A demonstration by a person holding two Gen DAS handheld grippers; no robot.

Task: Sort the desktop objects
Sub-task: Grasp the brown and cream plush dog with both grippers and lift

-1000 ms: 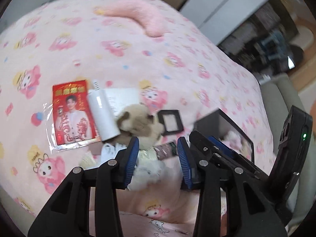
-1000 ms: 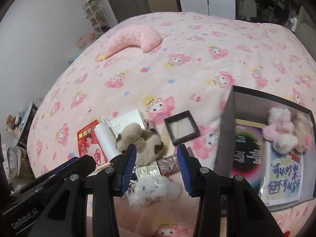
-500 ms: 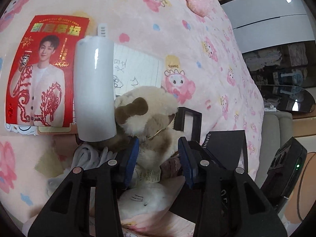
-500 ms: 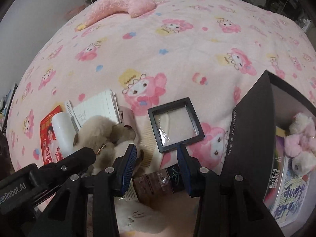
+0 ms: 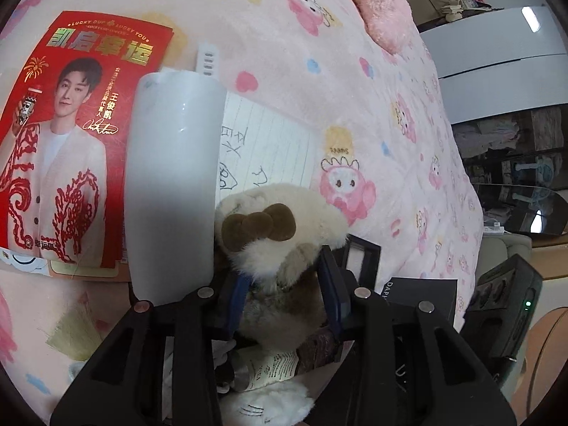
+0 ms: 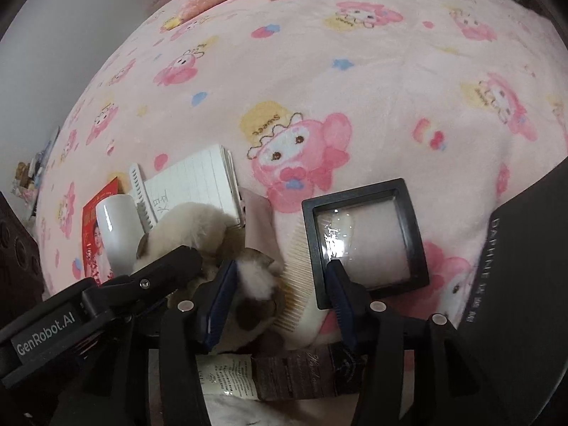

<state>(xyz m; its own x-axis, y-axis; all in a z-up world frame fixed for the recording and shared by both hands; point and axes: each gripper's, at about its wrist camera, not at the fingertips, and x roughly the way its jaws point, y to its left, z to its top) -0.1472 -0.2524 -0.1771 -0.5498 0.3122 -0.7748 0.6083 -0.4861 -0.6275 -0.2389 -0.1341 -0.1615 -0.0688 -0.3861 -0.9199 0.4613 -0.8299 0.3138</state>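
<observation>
Soft indoor light, strong fisheye bend

Glare glints on the black frame (image 6: pixel 365 238); beside it the pink blanket (image 6: pixel 355 53) curves, dark vignette at the corners.

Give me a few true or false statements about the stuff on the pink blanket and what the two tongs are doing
1. The left tongs are around the beige plush toy. True.
2. The white cylinder stands upright. False: it lies on its side, partly over the red card.
3. The black square frame lies beside a comb. True.
4. The right tongs grip the notebook. False: they have just been opening, over plush and comb.
</observation>
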